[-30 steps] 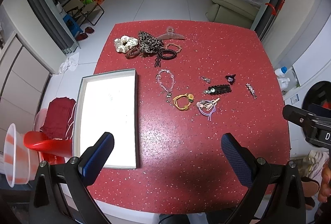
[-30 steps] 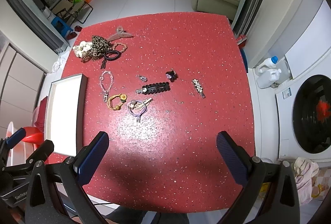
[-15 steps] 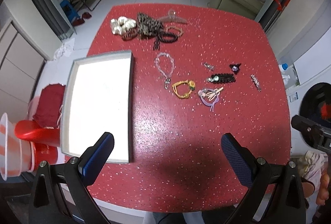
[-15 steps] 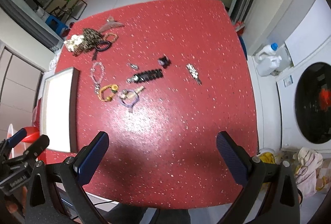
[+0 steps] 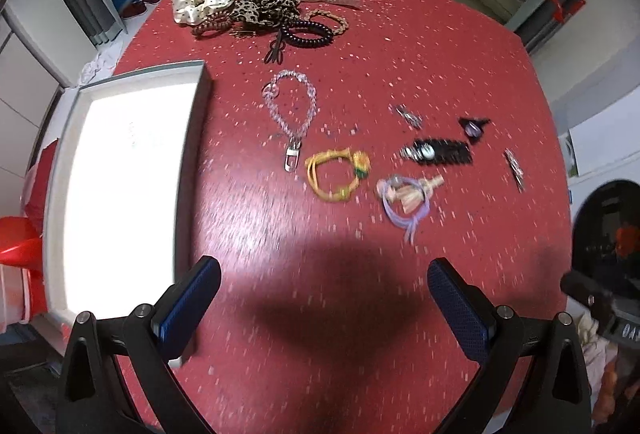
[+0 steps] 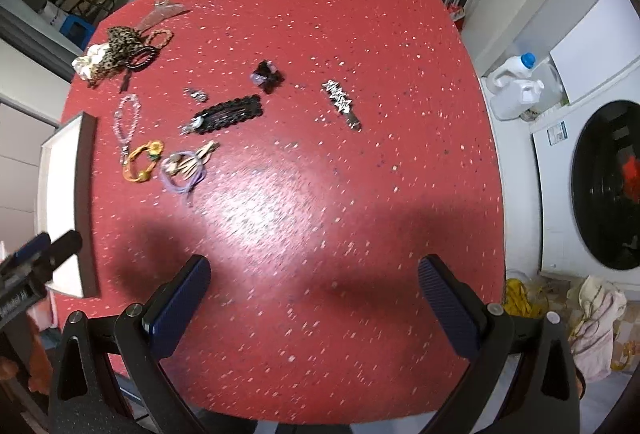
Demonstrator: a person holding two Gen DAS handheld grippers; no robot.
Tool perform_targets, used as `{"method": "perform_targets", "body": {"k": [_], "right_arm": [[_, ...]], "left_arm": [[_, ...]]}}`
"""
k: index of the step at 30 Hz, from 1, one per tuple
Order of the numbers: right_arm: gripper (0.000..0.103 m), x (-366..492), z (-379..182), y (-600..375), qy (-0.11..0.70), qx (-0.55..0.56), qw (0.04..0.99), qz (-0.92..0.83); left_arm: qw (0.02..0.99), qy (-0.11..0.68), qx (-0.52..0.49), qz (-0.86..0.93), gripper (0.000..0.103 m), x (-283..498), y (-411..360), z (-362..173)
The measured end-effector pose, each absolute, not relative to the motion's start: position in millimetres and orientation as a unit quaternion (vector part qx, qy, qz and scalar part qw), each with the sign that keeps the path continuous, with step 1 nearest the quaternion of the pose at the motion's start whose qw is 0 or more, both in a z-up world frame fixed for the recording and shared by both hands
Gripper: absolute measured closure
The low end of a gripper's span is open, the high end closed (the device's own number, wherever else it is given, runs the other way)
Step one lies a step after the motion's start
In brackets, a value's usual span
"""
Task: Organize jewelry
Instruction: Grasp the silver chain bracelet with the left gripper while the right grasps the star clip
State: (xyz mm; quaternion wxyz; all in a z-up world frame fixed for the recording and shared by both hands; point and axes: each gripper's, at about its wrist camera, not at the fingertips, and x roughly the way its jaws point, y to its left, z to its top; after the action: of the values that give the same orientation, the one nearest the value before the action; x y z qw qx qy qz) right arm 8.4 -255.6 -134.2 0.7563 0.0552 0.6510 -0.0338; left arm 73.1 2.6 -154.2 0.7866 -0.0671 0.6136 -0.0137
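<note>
- We see a red speckled table [image 5: 360, 314] under both claws.
- Our white tray [image 5: 120, 173] sits at the table's left edge.
- Our left gripper [image 5: 324, 298] hangs above the table with its jaws spread wide, holding nothing.
- Our right gripper [image 6: 314, 298] likewise gapes wide and empty.
- A heap of scrunchies [image 5: 240, 7] lies at the far side.
- A clear bead bracelet [image 5: 290, 109] lies just right of the tray; near it, a yellow cord bracelet [image 5: 336, 171], a purple hair tie [image 5: 404, 201] and a black clip [image 5: 440, 152].
- A silver star clip [image 6: 341, 102] lies apart to the right.
</note>
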Motion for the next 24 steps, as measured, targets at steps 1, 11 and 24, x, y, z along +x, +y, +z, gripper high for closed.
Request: {"method": "perform_targets", "body": {"k": [1, 11, 24], "right_arm": [[0.000, 13, -140, -259, 0.652, 0.055, 0.756, -0.033], [0.000, 60, -190, -289, 0.644, 0.042, 0.762, -0.051], [0.000, 121, -234, -282, 0.615, -0.008, 0.787, -0.036]], "left_arm": [[0.788, 0.612, -0.070, -0.011, 0.000, 78, 3, -157], [0.799, 0.598, -0.060, 0.025, 0.000, 151, 3, -202], [0.808, 0.582, -0.059, 0.074, 0.000, 202, 14, -248]]}}
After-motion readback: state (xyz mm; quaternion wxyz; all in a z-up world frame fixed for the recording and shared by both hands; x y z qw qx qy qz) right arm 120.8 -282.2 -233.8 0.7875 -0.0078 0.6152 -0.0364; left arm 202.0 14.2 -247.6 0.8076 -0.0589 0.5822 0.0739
